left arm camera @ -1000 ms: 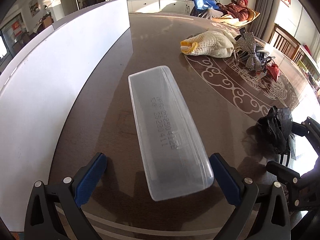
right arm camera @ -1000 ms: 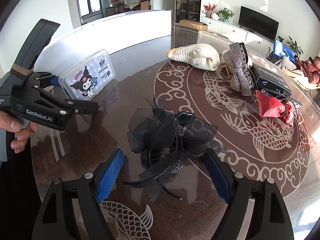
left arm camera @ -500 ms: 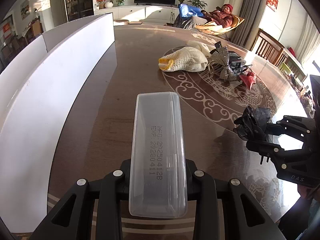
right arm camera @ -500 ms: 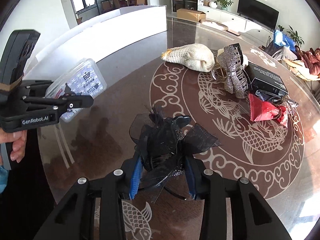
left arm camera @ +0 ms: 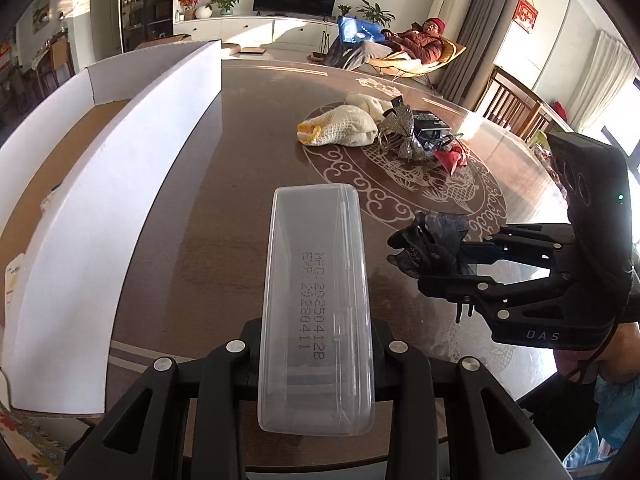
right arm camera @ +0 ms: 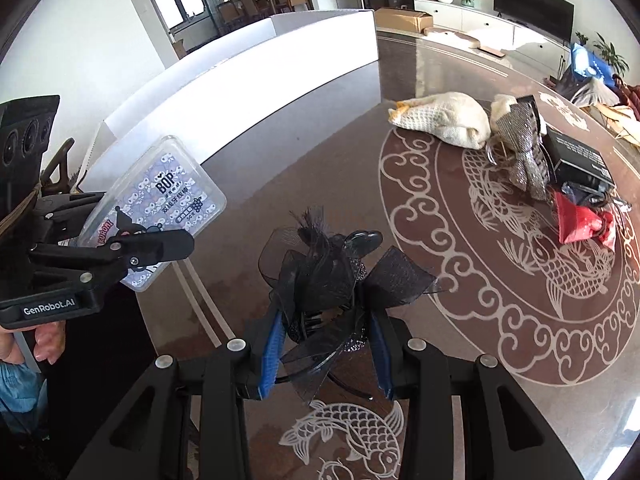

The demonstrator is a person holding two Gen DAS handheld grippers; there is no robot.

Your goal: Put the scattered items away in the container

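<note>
Left claw [left arm camera: 316, 344] is clamped on the clear plastic box [left arm camera: 316, 300]; right claw [right arm camera: 326, 344] is clamped on the black mesh hair bow [right arm camera: 324, 280], both held above the bench [left arm camera: 240, 200]. Risk: the smooth box could slip, gripped near one end only. The white-walled container [left arm camera: 132, 168] stands left; knitted cloth [left arm camera: 344, 125], silver bow [left arm camera: 402, 130] and red pouch [left arm camera: 452, 158] remain well apart, obstructing nothing.

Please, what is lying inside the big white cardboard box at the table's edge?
Inside the white box, only bare brown floor and a pale item near its front end show. The near wall covers the rest.
</note>
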